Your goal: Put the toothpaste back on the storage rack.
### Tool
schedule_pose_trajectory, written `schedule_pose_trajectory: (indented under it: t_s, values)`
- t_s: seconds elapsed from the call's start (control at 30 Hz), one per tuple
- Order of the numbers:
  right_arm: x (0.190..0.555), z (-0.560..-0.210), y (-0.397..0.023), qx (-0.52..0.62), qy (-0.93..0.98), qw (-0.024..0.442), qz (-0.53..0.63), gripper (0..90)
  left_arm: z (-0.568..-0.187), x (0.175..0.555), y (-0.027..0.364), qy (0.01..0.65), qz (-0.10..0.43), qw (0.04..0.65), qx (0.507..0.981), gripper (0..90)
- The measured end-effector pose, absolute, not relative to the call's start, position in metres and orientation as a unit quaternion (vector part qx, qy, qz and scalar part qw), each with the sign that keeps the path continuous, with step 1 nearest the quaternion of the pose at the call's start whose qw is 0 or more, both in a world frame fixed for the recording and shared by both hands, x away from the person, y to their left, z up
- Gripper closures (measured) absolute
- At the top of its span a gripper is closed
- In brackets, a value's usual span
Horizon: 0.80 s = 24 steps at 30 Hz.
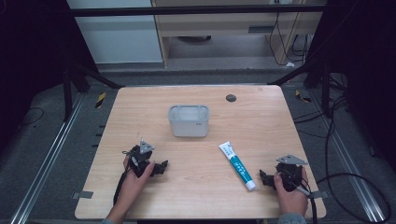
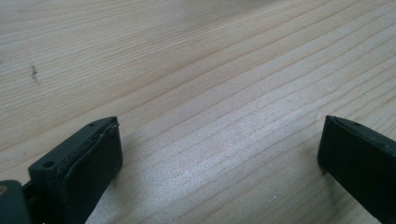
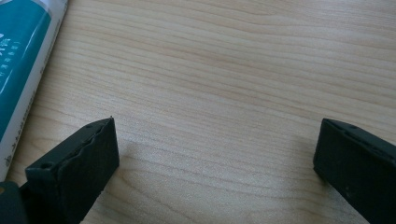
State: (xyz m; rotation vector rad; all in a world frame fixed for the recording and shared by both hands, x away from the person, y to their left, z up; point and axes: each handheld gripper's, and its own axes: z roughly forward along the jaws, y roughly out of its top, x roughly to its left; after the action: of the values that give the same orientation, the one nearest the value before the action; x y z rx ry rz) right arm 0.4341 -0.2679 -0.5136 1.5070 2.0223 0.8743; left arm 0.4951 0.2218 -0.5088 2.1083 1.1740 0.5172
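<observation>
Toothpaste tube, teal-and-white with unreadable print, lies just beside the released right gripper; left gripper likewise released.

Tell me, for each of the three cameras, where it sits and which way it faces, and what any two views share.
High view: above the person's side, facing forward and down on the wooden table, grey box and toothpaste tube; both hands, left gripper and right gripper show.
Left gripper view: rides the left gripper, facing bare tabletop between its open jaws.
Right gripper view: rides the right gripper, jaws open, tube at its left edge.
Shared: the tube, in the high and right gripper views.
</observation>
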Motion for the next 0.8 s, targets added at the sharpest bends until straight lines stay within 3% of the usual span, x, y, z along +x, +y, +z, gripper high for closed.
schedule_pose_trajectory:
  t_s: [0.8]
  values:
    - [0.4334, -0.5118, -0.2613, 0.558, 0.733, 0.233, 0.31, 2.8, -0.5089, 0.495, 0.2217, 0.449, 0.198, 0.331, 0.806, 0.0]
